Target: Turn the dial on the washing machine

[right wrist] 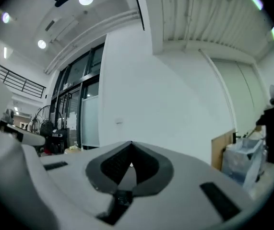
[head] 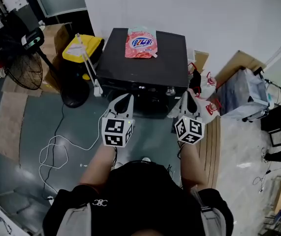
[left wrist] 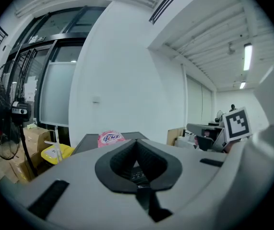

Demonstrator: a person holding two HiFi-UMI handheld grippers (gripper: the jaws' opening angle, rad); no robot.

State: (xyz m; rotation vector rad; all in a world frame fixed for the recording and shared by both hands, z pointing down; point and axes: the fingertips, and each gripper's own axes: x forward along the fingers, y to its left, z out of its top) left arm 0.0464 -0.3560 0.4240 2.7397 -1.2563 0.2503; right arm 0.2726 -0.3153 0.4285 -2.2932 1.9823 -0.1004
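Note:
The black washing machine stands against the white wall, with a pink detergent bag lying on its lid. A small round dial shows on the front panel, right of centre. My left gripper hovers just before the panel's left part, its jaws shut with nothing between them. My right gripper hangs at the machine's right front corner, a little right of the dial, also shut and empty. In the left gripper view the closed tips point over the lid toward the bag. The right gripper view has its shut tips facing the bare wall.
A standing fan and a yellow container sit left of the machine, with cardboard boxes behind. White cables loop on the floor at the left. Wooden planks and a wrapped bundle lie to the right.

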